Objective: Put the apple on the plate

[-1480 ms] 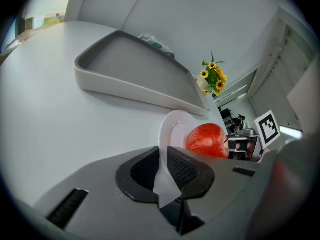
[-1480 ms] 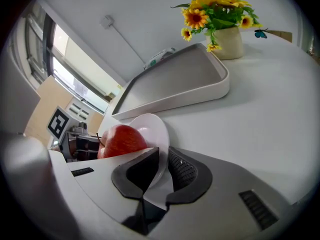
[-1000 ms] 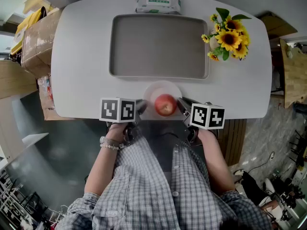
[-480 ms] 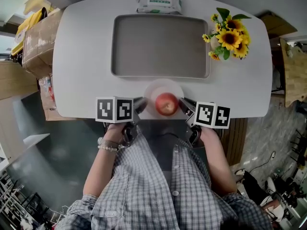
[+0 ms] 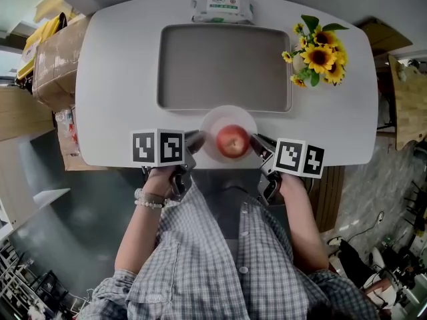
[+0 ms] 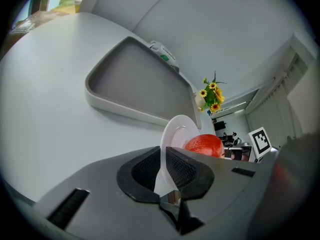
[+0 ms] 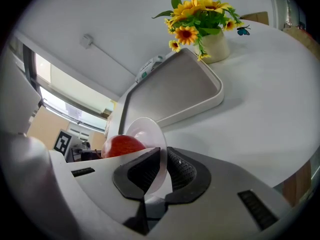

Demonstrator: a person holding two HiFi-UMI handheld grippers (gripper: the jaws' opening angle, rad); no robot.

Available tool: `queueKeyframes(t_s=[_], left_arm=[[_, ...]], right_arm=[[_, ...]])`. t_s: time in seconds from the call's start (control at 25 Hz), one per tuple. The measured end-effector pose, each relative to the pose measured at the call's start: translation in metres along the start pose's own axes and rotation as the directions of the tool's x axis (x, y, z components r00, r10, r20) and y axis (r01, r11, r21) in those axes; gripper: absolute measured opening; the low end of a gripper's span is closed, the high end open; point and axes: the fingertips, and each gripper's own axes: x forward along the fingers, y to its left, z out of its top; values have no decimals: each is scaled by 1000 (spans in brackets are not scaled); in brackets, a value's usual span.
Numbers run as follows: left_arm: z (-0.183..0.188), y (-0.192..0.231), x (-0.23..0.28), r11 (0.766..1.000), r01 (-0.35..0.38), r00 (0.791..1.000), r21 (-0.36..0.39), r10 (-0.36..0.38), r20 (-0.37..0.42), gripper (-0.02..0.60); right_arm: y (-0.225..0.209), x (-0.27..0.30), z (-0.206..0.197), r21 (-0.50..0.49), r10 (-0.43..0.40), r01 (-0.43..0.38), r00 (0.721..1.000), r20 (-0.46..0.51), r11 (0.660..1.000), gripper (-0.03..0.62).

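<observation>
Red apple [image 5: 233,141] on white plate [image 5: 217,117]; green-labelled packet [image 5: 222,7] beyond.

Glossy apple [image 5: 233,141], smooth white plate [image 5: 213,121]

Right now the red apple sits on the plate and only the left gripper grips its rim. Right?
No: the right gripper grips the rim of the plate too, as the right gripper view shows. The apple is on it.
</observation>
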Motion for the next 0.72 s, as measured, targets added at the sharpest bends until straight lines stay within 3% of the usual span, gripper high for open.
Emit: queueKeyframes(t_s=[0.72], left_arm=[[81,-3,-6,998,13,995,58,-19,99,38]], right_arm=[[25,17,70,-40,60,-57,994,96,998,52]])
